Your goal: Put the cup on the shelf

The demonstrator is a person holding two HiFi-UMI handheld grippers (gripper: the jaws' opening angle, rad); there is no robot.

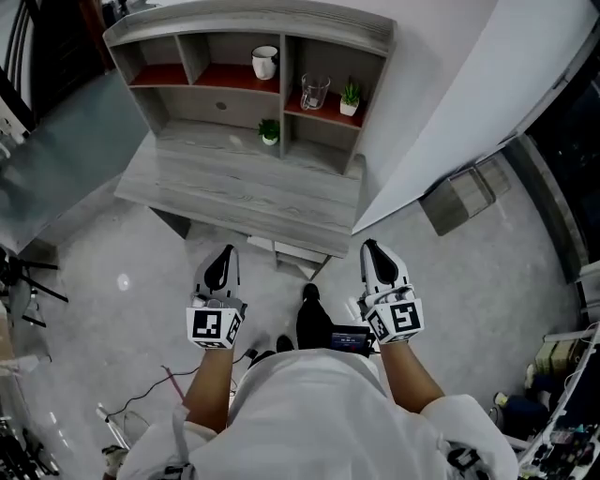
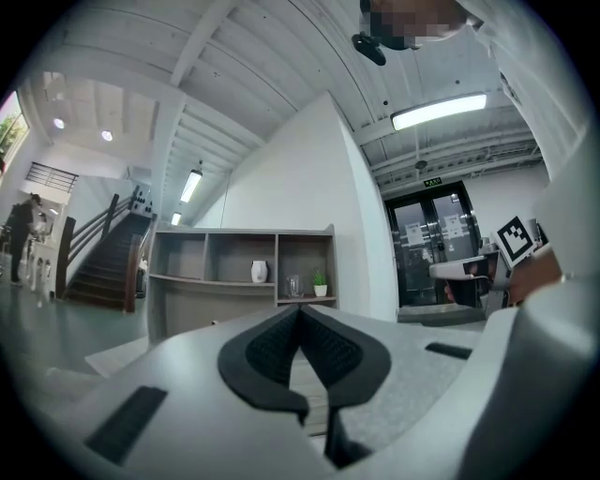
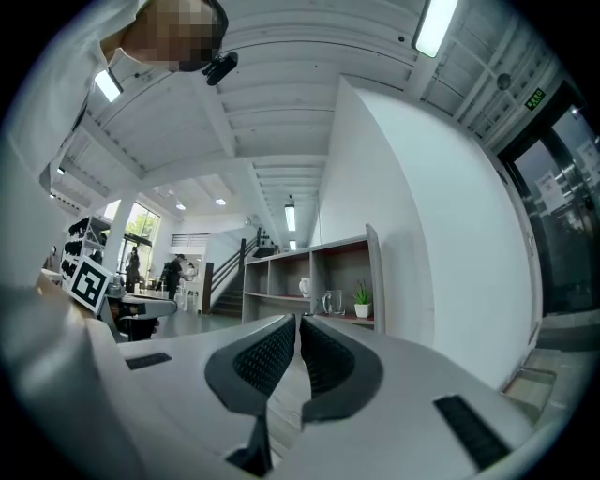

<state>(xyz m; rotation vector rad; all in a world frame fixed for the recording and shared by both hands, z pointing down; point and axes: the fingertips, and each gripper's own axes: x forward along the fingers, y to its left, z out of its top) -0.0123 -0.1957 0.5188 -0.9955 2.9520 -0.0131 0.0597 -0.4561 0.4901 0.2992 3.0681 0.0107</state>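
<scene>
Pointing level toward the desk [image 1: 234, 192], the left gripper [image 1: 223, 255] and the right gripper [image 1: 372, 251] are held side by side and apart from each other, each gripped by a hand behind its marker cube. The left gripper's fingers [image 2: 272, 347] are pressed together at the tips with nothing between them. The right gripper's fingers [image 3: 323, 352] are likewise closed to a hairline slit and empty. Well ahead of both sets of fingertips, past the bare desk top, stands the shelf [image 1: 281, 28], its back row of compartments lined in red. A white cup [image 1: 265, 62] sits upright in the middle compartment, ahead of the gap between the two grippers and somewhat nearer the left gripper's line. A clear glass cup [image 1: 314, 91] stands in the compartment to the right of it, nearer the right fingers' line, with a small potted plant [image 1: 350, 96] just beside it. A second small plant [image 1: 269, 132] rests on the desk surface below the white cup, closer to the fingertips than anything on the shelf yet still well apart from them.
</scene>
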